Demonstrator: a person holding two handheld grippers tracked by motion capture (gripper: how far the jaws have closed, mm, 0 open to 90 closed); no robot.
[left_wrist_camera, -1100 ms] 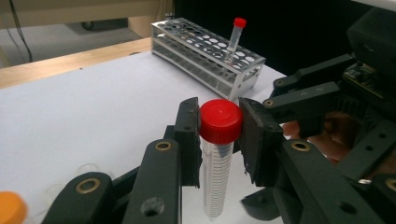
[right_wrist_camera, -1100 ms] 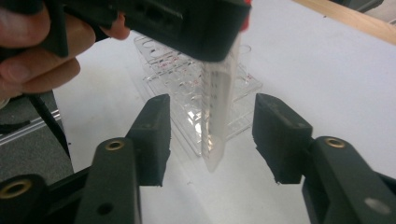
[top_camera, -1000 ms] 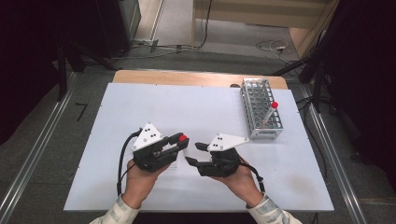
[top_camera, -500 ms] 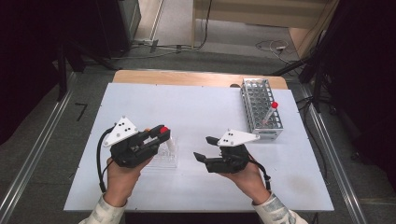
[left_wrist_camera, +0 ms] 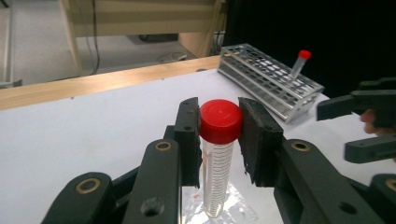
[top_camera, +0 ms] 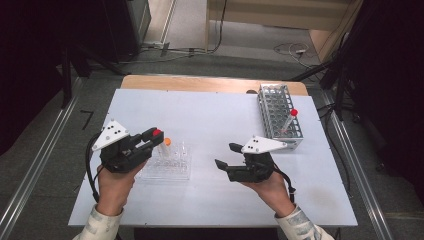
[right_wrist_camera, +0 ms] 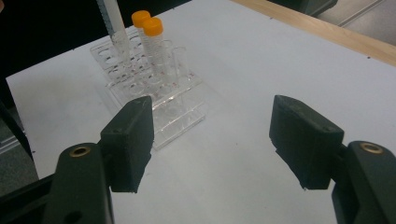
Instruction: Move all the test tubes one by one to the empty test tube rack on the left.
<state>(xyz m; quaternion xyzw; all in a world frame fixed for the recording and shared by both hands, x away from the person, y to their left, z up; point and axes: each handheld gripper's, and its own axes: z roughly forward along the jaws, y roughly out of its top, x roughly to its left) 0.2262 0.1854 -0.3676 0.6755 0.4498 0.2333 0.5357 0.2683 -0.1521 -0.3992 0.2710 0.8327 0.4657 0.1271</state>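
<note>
Left hand-held gripper (top_camera: pixel 150 138) is clamped on the red-capped tube (left_wrist_camera: pixel 219 140), pads pinching right at the cap. A second ago both grippers sat close together mid-worktop with the tube between them; the left one has since carried it off to the left, away from the right one. The tube now hangs upright from the jaws, its tip directly below them and over the clear plastic rack (top_camera: pixel 167 162). I can't tell whether the tip has entered a hole yet.

Right hand-held gripper (top_camera: pixel 226 156) is released: its jaws have just been opening and nothing sits between them, only bare white worktop (right_wrist_camera: pixel 243 70). So the hand-off looks done and the left side owns the tube.

Ahead of the right jaws, well apart, the clear rack shows two orange-capped tubes (right_wrist_camera: pixel 152 42) already standing in it. Beyond the left gripper's jaws, far off, is the metal rack (left_wrist_camera: pixel 271 81) with another red-capped tube (left_wrist_camera: pixel 299 65) leaning in it.

My read: tubes are being moved from the metal rack to the clear one, and this is the placing step. Next move needs the tip lined up on a free hole, then a straight drop before the left jaws let go. Risk: a tilted tube catches the rack edge and shoves the light rack.
</note>
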